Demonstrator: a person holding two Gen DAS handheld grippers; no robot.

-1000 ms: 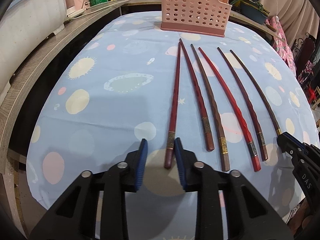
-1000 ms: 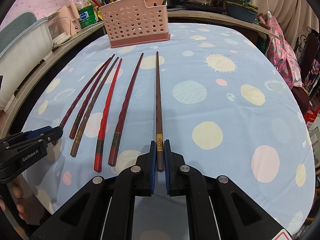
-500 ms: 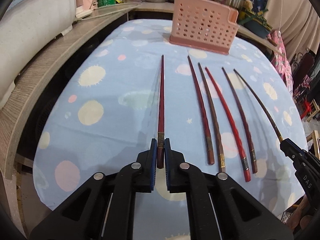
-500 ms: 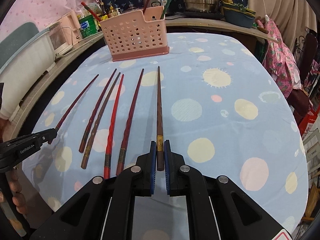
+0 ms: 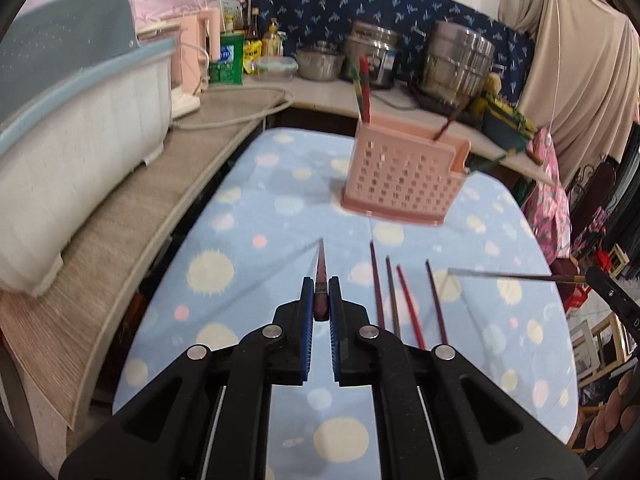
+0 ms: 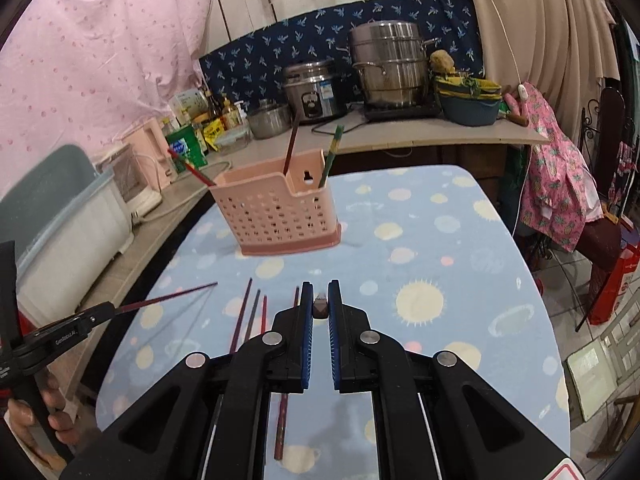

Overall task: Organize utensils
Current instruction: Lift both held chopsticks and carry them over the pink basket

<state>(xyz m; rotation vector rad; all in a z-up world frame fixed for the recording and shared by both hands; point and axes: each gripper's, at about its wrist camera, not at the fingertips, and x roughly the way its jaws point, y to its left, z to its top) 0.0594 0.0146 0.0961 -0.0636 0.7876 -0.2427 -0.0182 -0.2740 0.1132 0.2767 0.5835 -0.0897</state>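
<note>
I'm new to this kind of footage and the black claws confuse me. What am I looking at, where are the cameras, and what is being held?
There is no robot here: a person holds a pair of black tongs in each hand, and a fisheye camera on each looks forward along its two fingers. One picture comes from the left tongs, the other from the right tongs.

Each pair is shut on one chopstick, lifted off the table: the left holds a dark red chopstick, the right a brown chopstick, seen end-on.

Below is a table with a blue spotted tablecloth. Four more chopsticks lie side by side on it. Farther back stands a pink perforated utensil holder with a few sticks already in it, probably where these will go.
</note>
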